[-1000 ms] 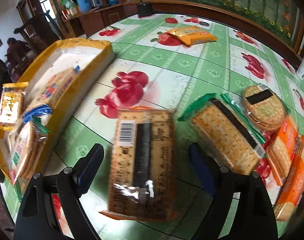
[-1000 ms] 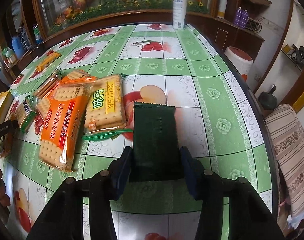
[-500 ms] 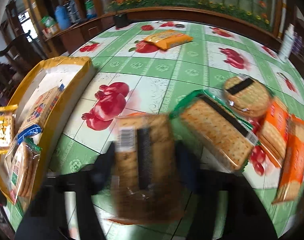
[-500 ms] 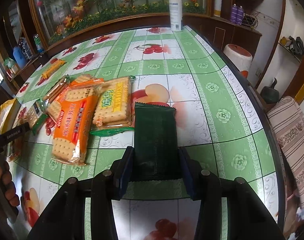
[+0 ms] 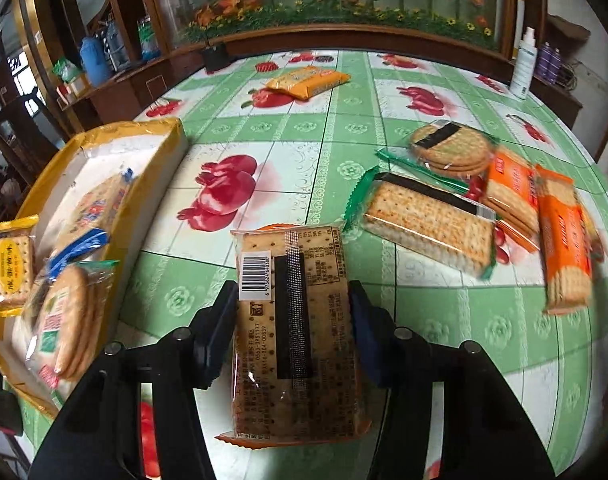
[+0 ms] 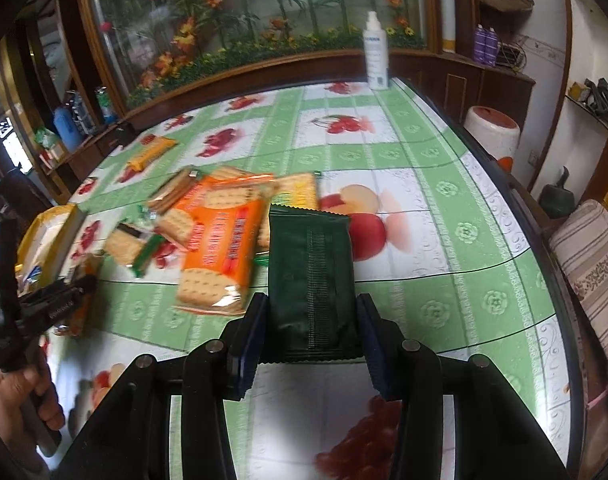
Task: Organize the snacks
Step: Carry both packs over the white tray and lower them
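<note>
Left tool [image 5: 291, 316] clamps cracker pack [image 5: 295, 332] beside tray [image 5: 151, 184].

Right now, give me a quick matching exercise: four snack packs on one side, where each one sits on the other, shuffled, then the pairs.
Things:
1. barcode cracker pack
2. dark green pack
3. round biscuit pack
4. yellow-orange pack

Places:
A. lying alone at the table's far side
B. between the right gripper fingers
C. inside the yellow box
D. between the left gripper fingers

Pairs: 1-D, 2-B, 3-C, 4-A
</note>
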`<state>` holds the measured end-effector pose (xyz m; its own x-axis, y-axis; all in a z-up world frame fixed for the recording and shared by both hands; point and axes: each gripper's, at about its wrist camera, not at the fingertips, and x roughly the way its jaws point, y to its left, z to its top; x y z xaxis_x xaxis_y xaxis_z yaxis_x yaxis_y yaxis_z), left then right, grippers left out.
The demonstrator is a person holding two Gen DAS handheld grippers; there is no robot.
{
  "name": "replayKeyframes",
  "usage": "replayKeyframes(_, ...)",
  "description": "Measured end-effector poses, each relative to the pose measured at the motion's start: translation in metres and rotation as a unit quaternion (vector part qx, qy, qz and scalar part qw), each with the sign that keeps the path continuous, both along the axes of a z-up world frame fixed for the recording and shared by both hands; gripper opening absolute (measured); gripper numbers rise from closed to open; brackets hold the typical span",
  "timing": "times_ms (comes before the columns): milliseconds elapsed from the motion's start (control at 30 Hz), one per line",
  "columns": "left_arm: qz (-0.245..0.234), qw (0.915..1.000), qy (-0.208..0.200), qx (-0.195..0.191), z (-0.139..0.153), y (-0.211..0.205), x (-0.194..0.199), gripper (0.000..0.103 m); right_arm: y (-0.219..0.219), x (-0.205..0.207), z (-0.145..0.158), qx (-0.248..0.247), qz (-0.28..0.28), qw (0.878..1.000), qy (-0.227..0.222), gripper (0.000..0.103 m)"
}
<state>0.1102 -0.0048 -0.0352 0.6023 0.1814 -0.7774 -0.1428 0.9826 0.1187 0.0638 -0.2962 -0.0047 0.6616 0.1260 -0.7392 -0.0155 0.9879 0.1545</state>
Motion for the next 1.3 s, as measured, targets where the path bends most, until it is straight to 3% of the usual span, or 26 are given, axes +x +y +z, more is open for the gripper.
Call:
replayKeyframes(233,-0.019,0.9991,-0.033,0.019,0.023,0.000,-0.026,0.052,0.045,-0.009,0.004,-0.010,0.042,0.999,-0.011,0.046)
replayKeyframes(533,0.006,0.9973,-0.071,0.018,0.053,0.032,-0.046,0.052,0.113,-0.008,0.015,-0.033,0.098,0.994,-0.025,0.046)
replayKeyframes(867,0.043,0.9942,-0.099,0.006,0.074,0.088,-0.065,0.052,0.185,-0.009,0.037,-0.056,0.155,0.985,-0.056,0.046)
replayKeyframes(1300,0.118,0.9874,-0.106,0.003,0.079,0.178,-0.069,0.052,0.294,0.007,0.056,-0.047,0.238,0.967,-0.080,0.045)
